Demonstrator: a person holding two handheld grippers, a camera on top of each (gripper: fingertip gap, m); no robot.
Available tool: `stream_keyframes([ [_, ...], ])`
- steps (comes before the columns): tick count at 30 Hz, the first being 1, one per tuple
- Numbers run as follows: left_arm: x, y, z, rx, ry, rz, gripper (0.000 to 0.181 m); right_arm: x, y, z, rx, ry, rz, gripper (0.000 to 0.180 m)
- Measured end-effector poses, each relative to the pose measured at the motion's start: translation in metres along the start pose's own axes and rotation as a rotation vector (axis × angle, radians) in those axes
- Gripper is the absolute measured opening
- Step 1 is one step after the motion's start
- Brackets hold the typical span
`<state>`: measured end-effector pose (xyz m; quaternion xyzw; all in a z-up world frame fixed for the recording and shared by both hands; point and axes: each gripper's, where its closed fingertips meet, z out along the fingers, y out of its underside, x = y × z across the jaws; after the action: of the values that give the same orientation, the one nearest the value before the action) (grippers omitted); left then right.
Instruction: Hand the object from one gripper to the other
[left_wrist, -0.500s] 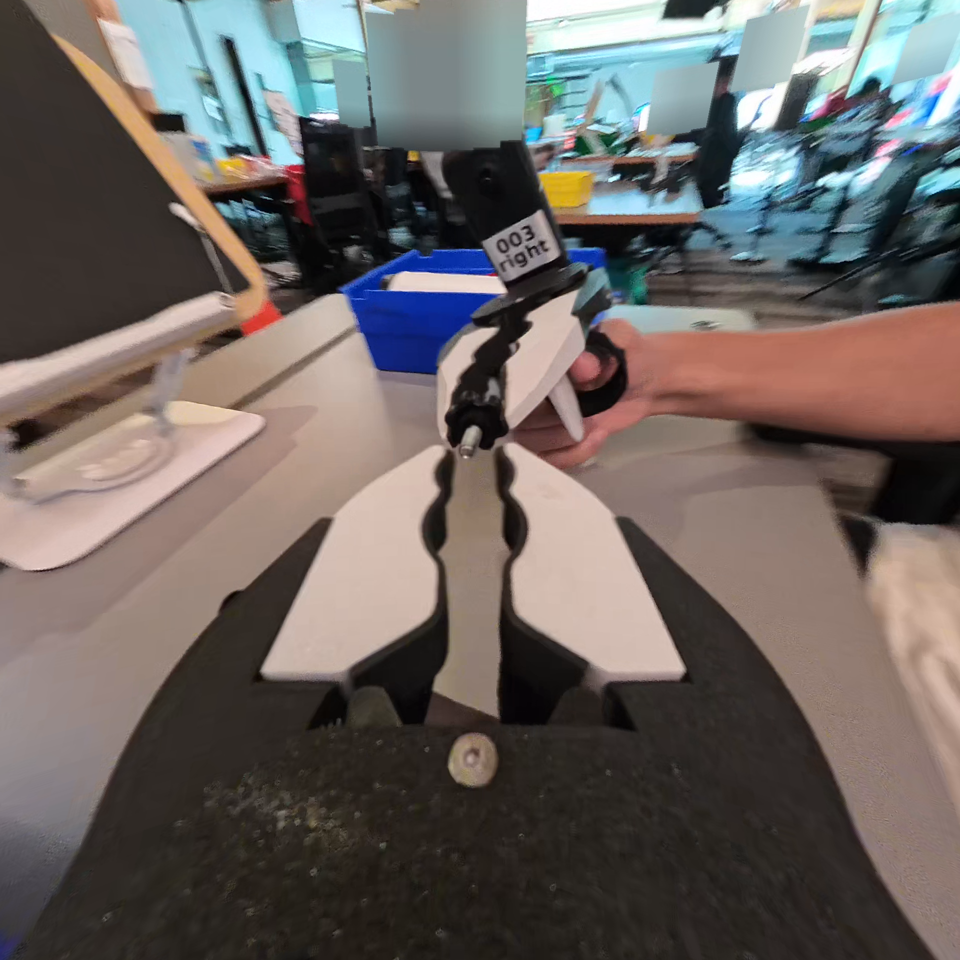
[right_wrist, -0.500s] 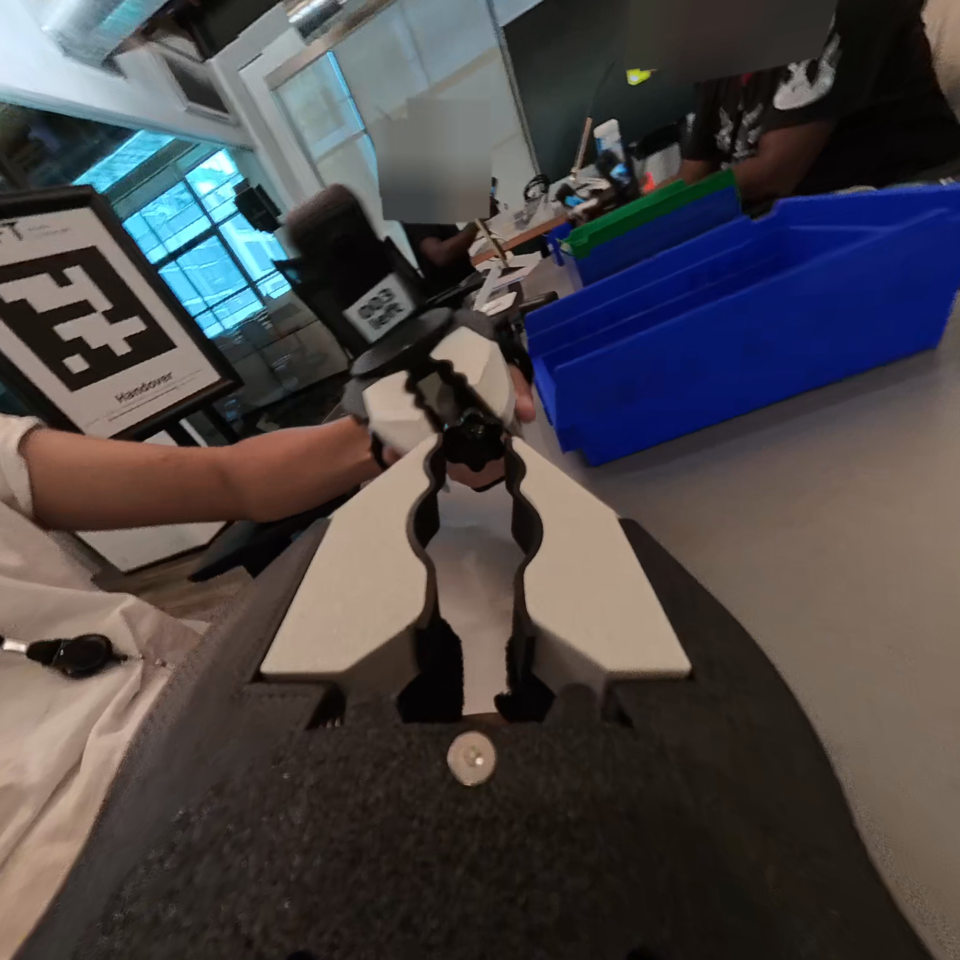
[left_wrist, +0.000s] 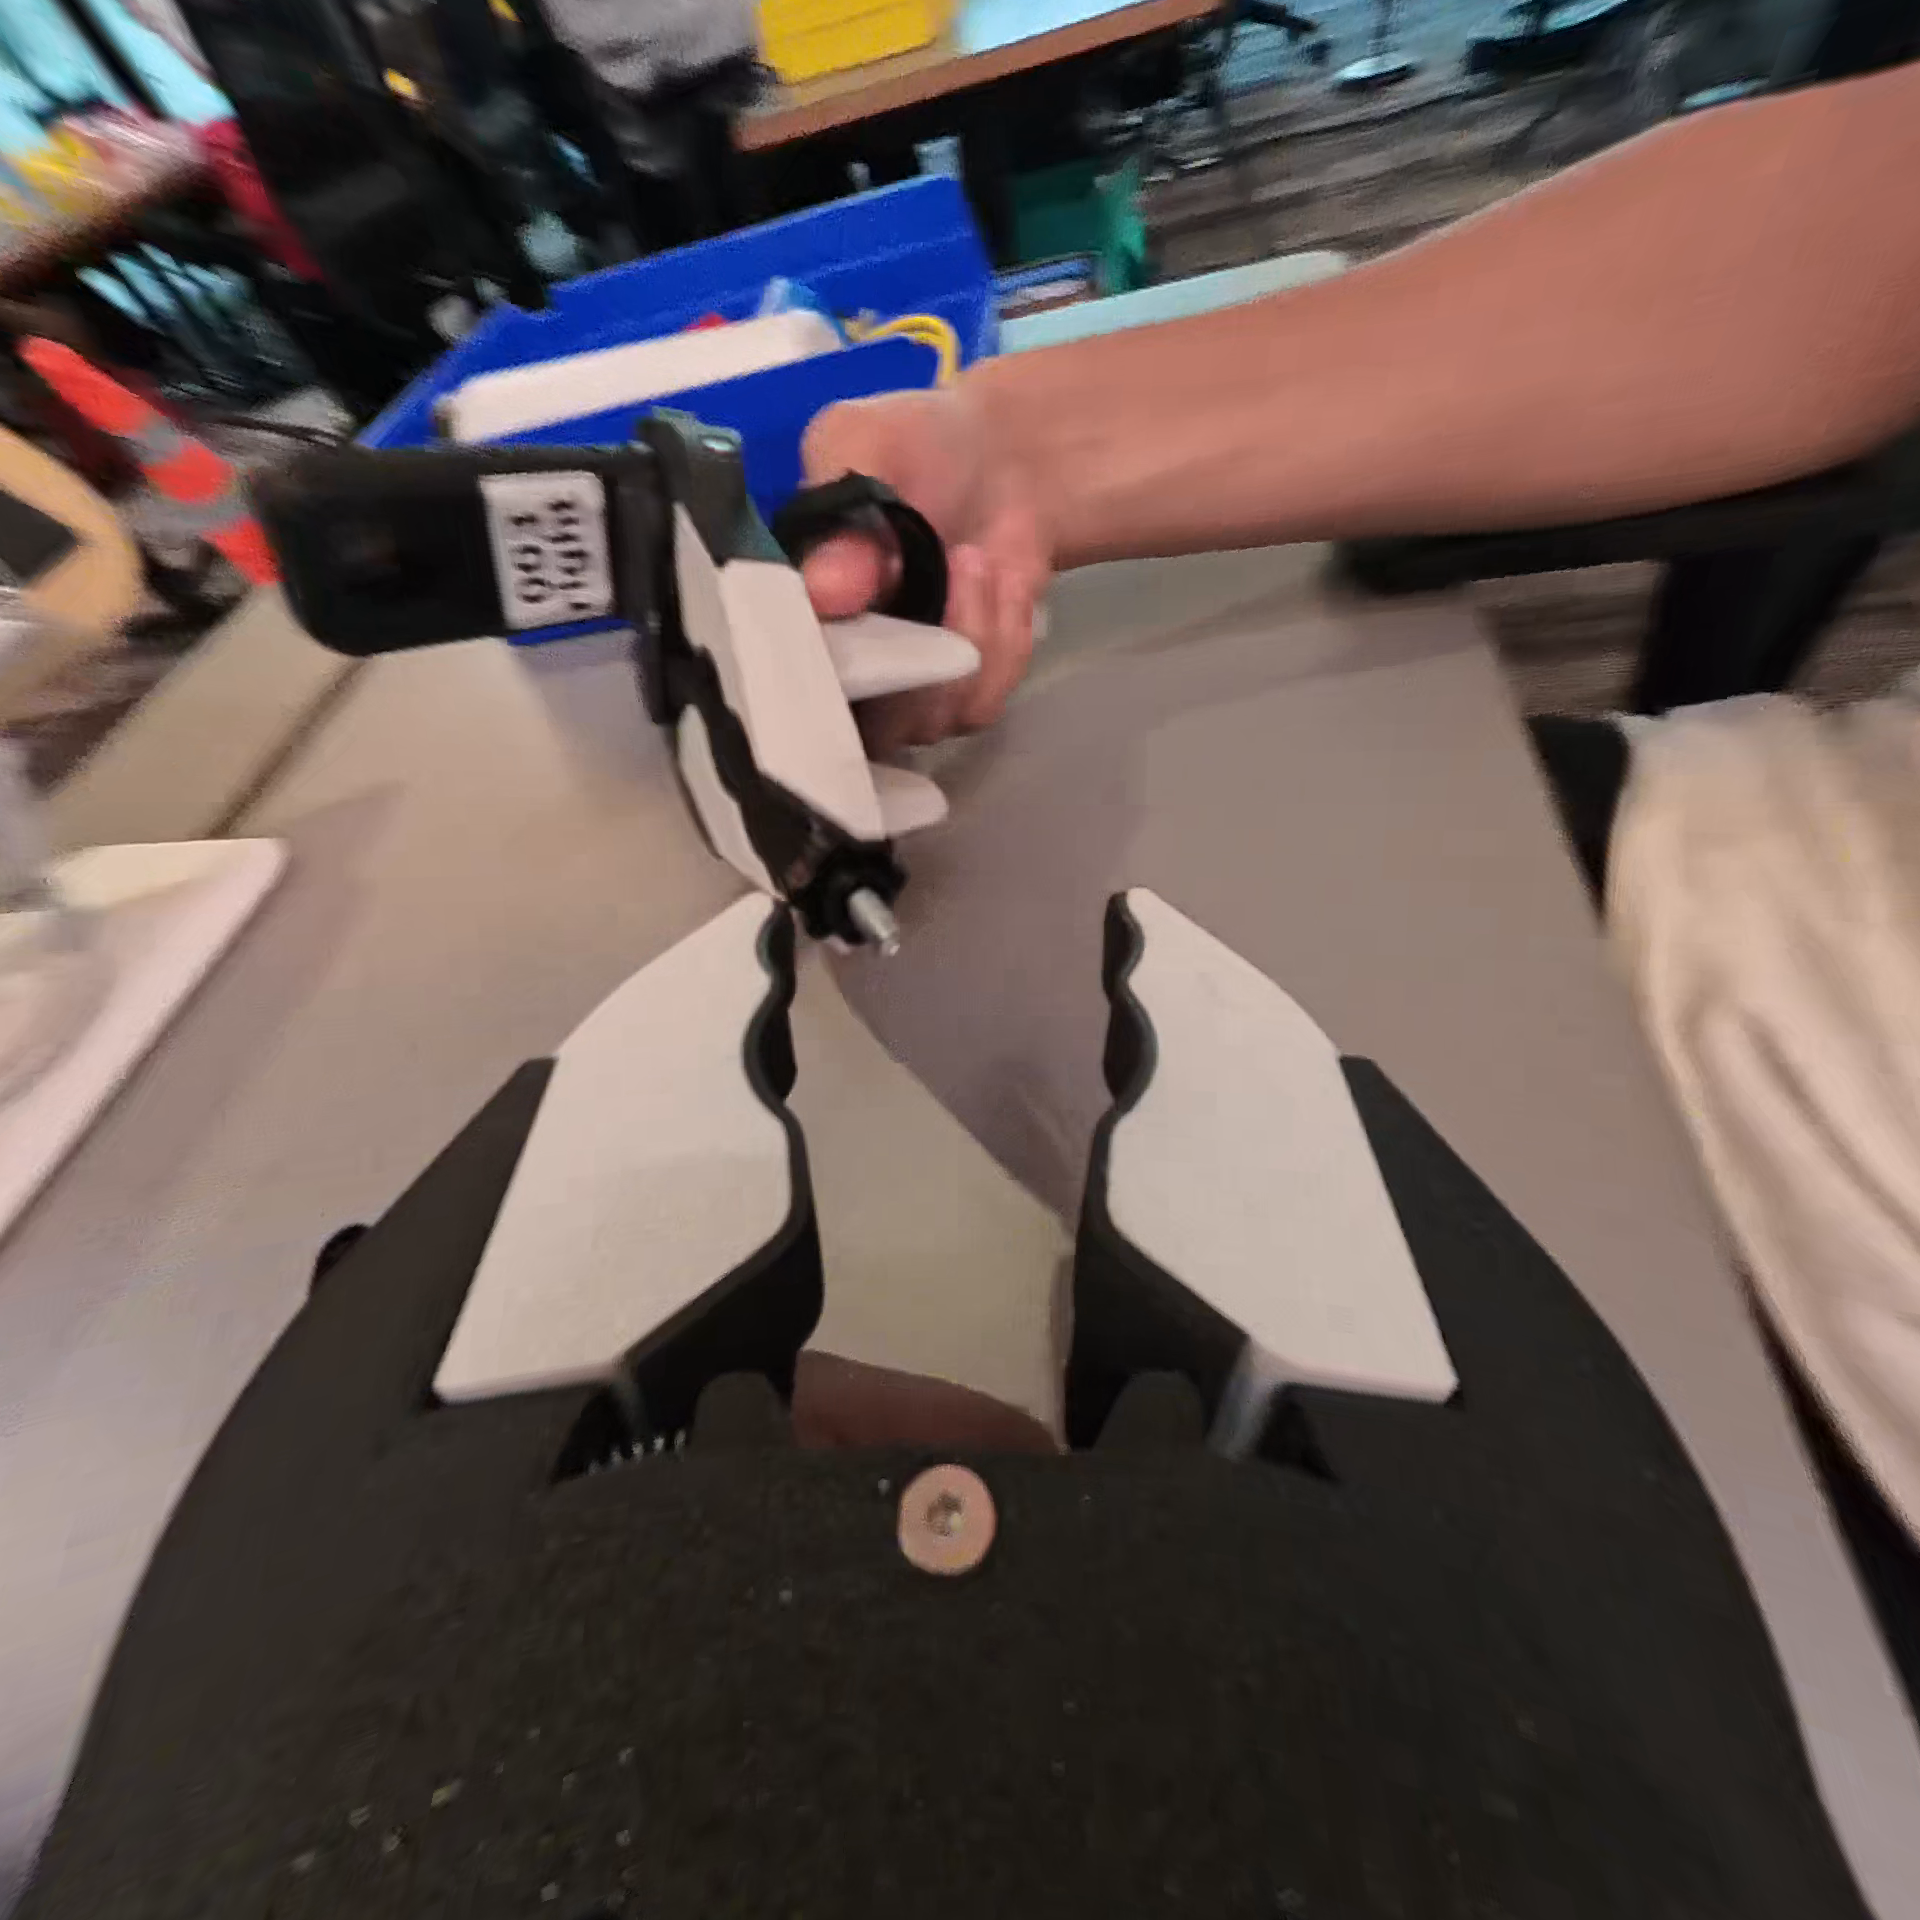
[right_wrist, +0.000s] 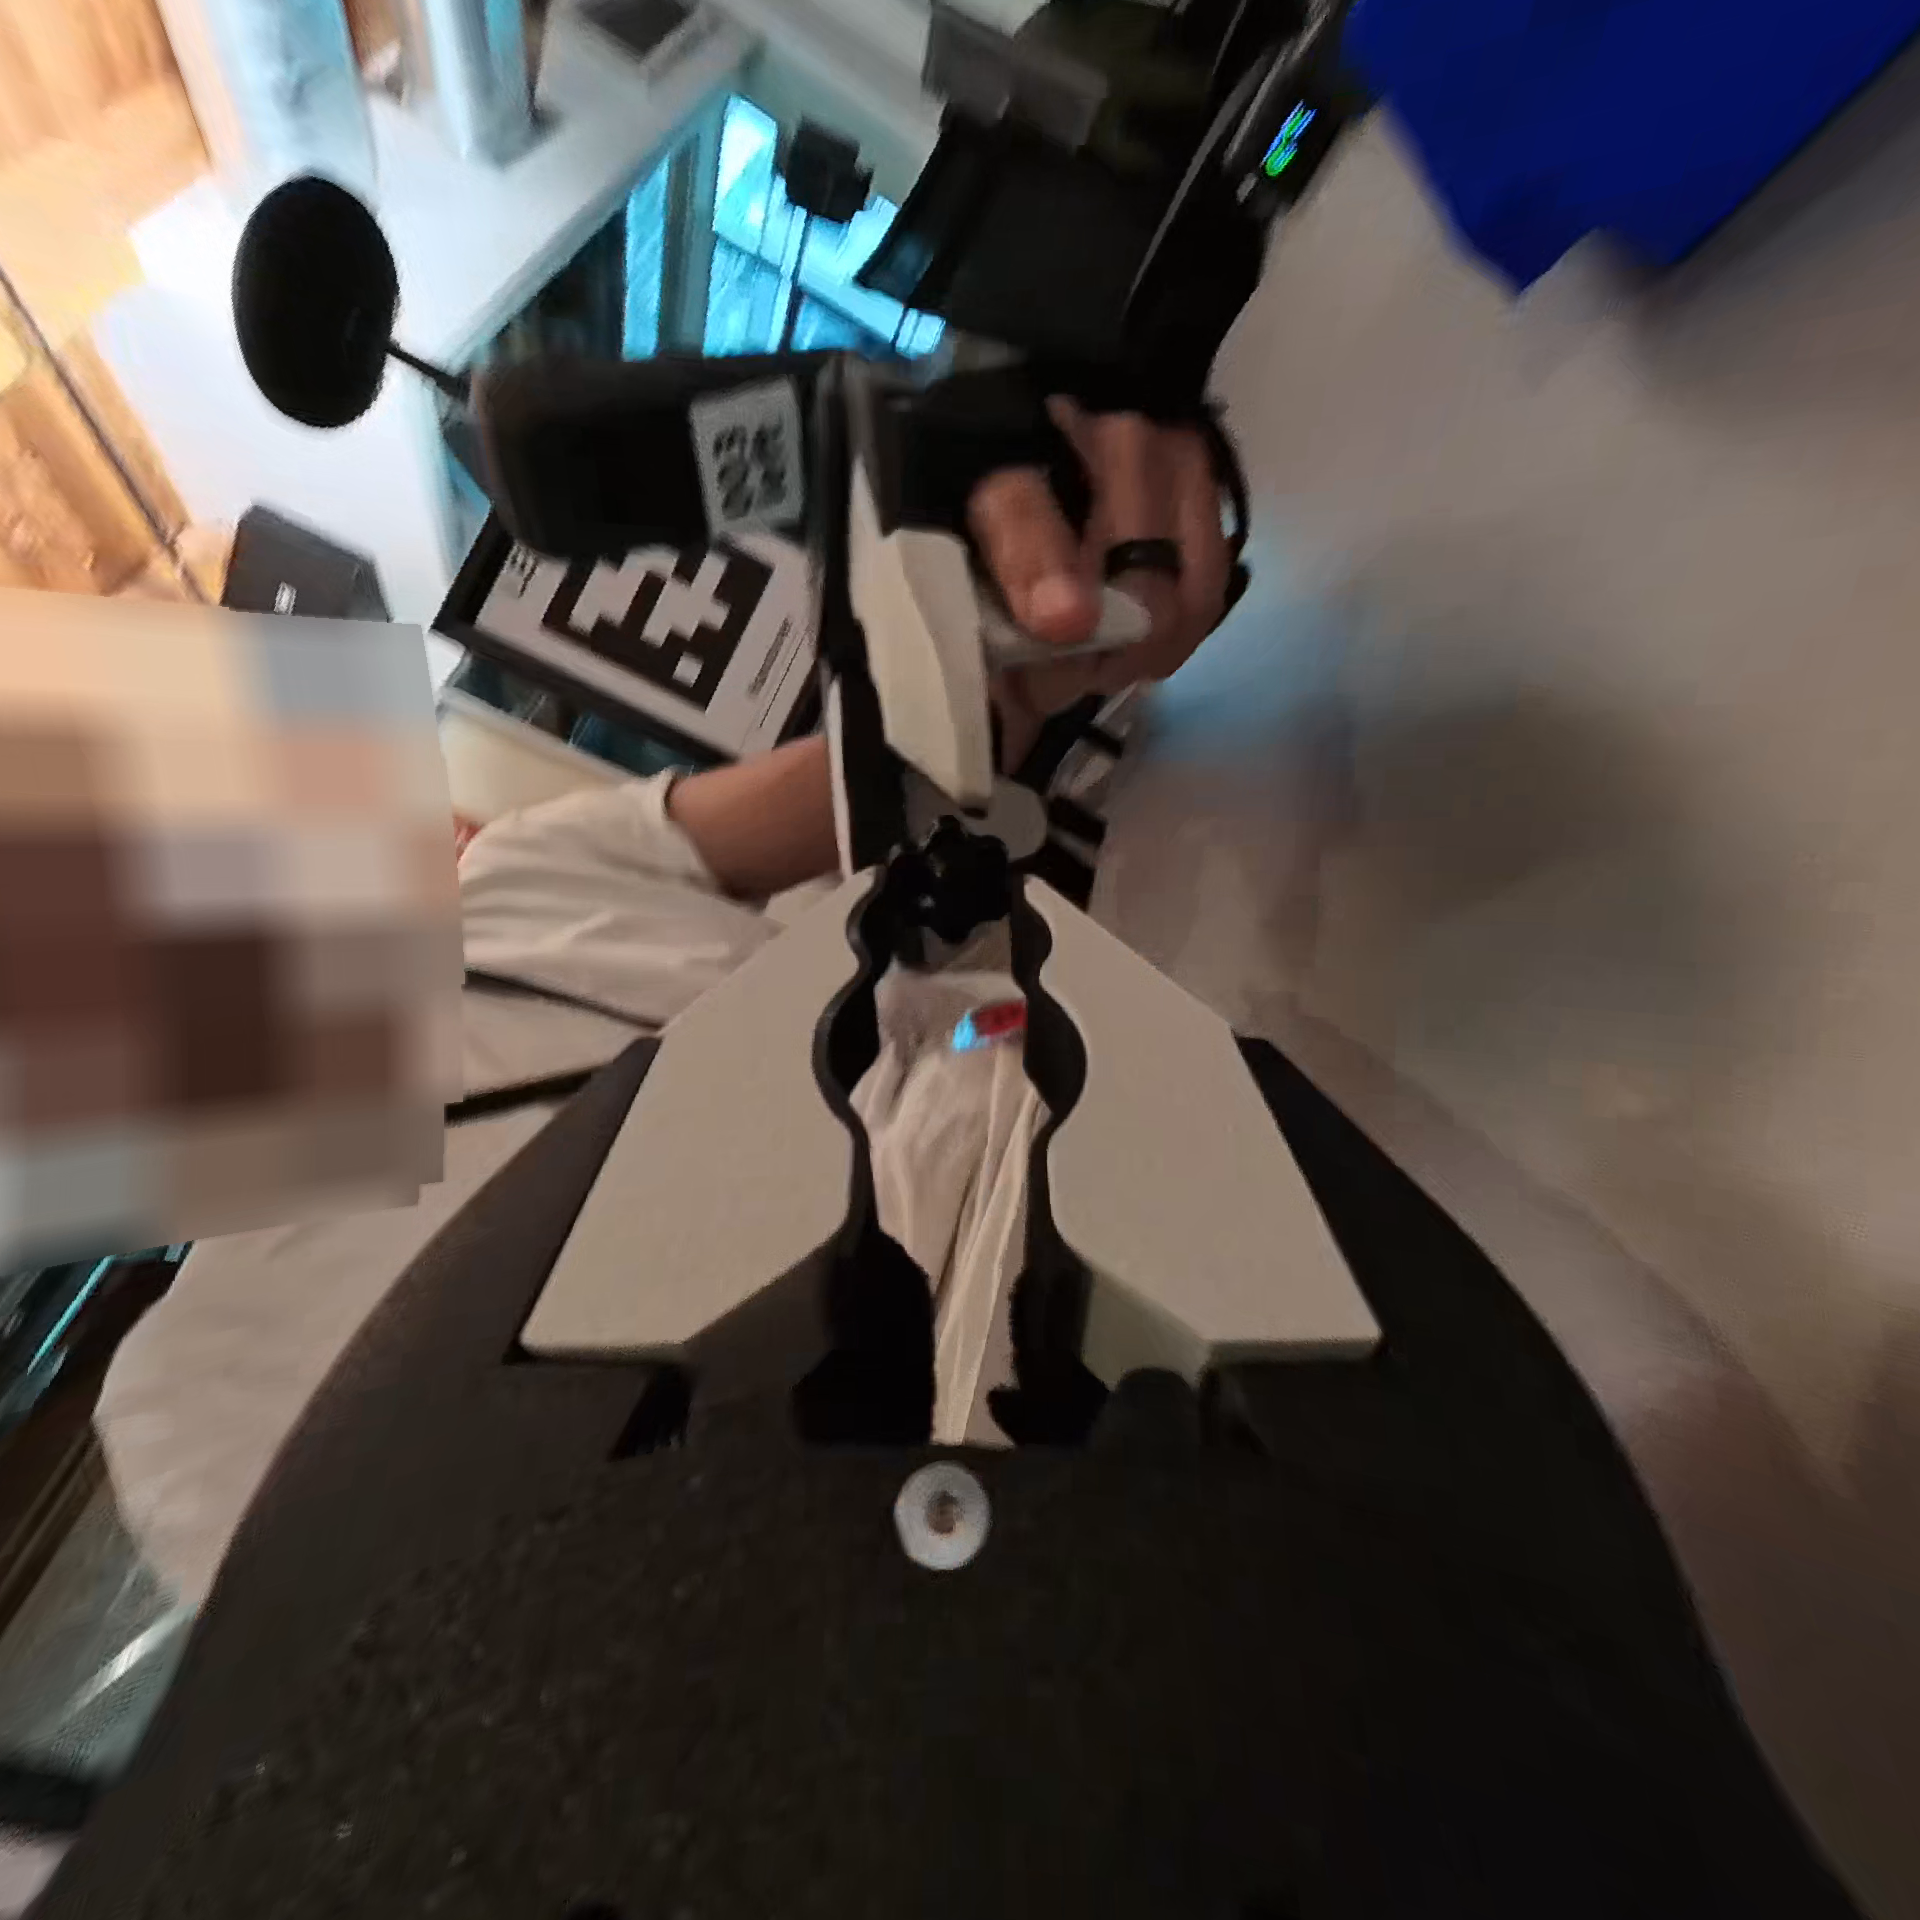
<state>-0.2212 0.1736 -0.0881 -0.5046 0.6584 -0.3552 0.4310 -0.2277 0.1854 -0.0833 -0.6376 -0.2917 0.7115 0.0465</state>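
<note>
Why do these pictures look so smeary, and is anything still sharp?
Left wrist view: motion blur smears the blue plastic bin and background; the left gripper stays fairly crisp. Right wrist view: heavier smear on the grey table; the small black knob with a metal stud looks soft.

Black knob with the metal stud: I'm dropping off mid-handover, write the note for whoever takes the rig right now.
Right gripper: shut on the black knob, gripping it at the fingertips; its metal stud points toward the left gripper.
Left gripper: open, jaws spread wide, empty. The knob sits just off its left fingertip, not between the fingers.
Both are held above the grey table; the blue bin sits behind.
Done: knob picked up and presented by the right.
Left: centre the left's jaws on the knob or stud, close, then release the right. Views are motion-blurred, so confirm contact first.
</note>
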Motion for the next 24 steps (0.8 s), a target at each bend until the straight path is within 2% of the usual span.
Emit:
stream_keyframes([
  [1, 0.007, -0.002, 0.0, 0.004, 0.039, -0.012, 0.056, -0.007, 0.009, 0.002, -0.052, -0.025, -0.02, 0.021],
  [5, 0.029, -0.015, 0.004, 0.044, 0.131, -0.012, 0.053, -0.029, 0.049, 0.018, -0.279, -0.114, -0.088, 0.021],
  [9, 0.05, -0.016, 0.01, 0.012, 0.211, 0.013, 0.052, -0.033, 0.067, 0.027, -0.382, -0.143, -0.077, 0.021],
  [15, 0.064, -0.02, 0.016, 0.012, 0.244, 0.043, 0.041, -0.03, 0.068, 0.028, -0.388, -0.136, -0.056, 0.021],
  [18, 0.067, -0.01, 0.019, -0.054, 0.255, 0.079, 0.025, -0.027, 0.07, 0.027, -0.403, -0.116, -0.064, 0.021],
  [20, 0.065, -0.011, 0.02, -0.046, 0.245, 0.088, 0.025, -0.028, 0.069, 0.026, -0.386, -0.124, -0.062, 0.021],
  [24, 0.039, -0.011, 0.021, -0.051, 0.114, 0.119, 0.025, -0.023, 0.046, 0.017, -0.258, -0.084, -0.127, 0.022],
])
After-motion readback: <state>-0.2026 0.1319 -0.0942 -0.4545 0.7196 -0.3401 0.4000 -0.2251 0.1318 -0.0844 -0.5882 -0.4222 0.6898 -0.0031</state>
